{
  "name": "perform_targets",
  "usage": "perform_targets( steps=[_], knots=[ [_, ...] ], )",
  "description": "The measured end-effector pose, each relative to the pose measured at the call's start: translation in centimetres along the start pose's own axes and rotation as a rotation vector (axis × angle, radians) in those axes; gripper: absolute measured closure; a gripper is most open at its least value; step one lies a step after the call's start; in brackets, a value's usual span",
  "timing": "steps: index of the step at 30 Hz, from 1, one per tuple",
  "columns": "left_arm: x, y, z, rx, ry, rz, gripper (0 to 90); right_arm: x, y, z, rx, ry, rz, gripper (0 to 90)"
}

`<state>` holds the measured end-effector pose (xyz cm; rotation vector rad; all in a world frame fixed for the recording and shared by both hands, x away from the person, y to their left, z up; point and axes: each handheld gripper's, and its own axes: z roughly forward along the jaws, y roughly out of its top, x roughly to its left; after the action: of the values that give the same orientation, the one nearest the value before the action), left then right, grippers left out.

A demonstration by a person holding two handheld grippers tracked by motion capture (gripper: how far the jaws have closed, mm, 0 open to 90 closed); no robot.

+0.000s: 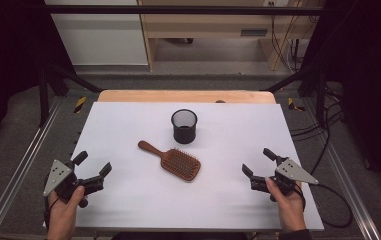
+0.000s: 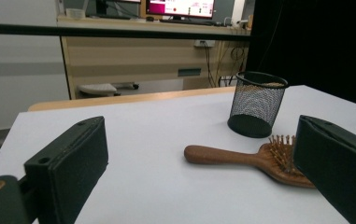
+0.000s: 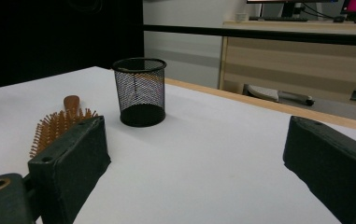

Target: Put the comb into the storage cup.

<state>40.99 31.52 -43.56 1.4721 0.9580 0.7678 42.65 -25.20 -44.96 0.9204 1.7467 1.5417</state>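
Wooden hairbrush [image 1: 172,159] lying flat at table [image 1: 128,200] centre, bristles up, reddish-brown paddle head pointing toward 4 o'clock, handle toward 10. No readable writing on it. Black mesh cup [image 1: 184,126] standing just beyond, at 12 o'clock. Left gripper [image 1: 92,168] at 8 o'clock, right gripper [image 1: 259,161] at 4: both gaping wide, holding nothing.

Hairbrush [image 1: 176,161]: reddish-brown wood with a smooth, faintly satin handle, thin bristles of like colour standing off the pad; pen cup [image 1: 184,126]: black wire mesh, see-through walls, solid dark base, smooth rim. White table sheet [image 1: 128,200] matt and smooth, pale wood board [image 1: 128,96] showing at its far edge; left gripper [image 1: 92,169] and right gripper [image 1: 257,161] jaws matt black, faintly grainy, each with a dull grey metal plate
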Motion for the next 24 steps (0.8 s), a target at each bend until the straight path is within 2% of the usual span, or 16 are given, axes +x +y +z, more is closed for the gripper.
perform_targets(
  steps=[2,5,11,12,14,15,19,24],
  knots=[
    [-0.2,0.0,0.2,0.016,0.02,0.006,2.6,-0.1,0.0,0.0,0.002,-0.004,0.002,6.9],
    [-0.5,0.0,0.5,0.037,0.029,0.003,2.5,0.0,0.0,0.0,0.01,-0.002,-0.001,6.9],
    [-1.2,0.1,0.8,0.049,0.008,0.017,3.4,0.3,0.0,0.3,0.022,0.008,-0.014,6.8],
    [-1.4,0.2,1.0,0.052,-0.011,0.006,3.4,0.3,-0.1,0.3,0.028,0.006,-0.018,6.7],
    [-1.6,0.4,1.3,0.043,-0.059,-0.041,3.6,0.2,-0.2,0.5,0.041,0.003,-0.02,6.2],
    [-1.7,0.5,1.5,0.046,-0.07,-0.041,3.8,0.2,-0.3,0.6,0.044,0.0,-0.02,6.1],
    [-2.5,1.0,3.1,0.103,-0.069,0.023,4.6,0.1,-0.2,0.6,0.042,-0.004,-0.014,6.0],
    [-3.3,1.0,5.8,0.181,-0.108,0.044,5.7,0.2,-0.2,0.5,0.05,-0.011,-0.014,5.2]
  ],
)
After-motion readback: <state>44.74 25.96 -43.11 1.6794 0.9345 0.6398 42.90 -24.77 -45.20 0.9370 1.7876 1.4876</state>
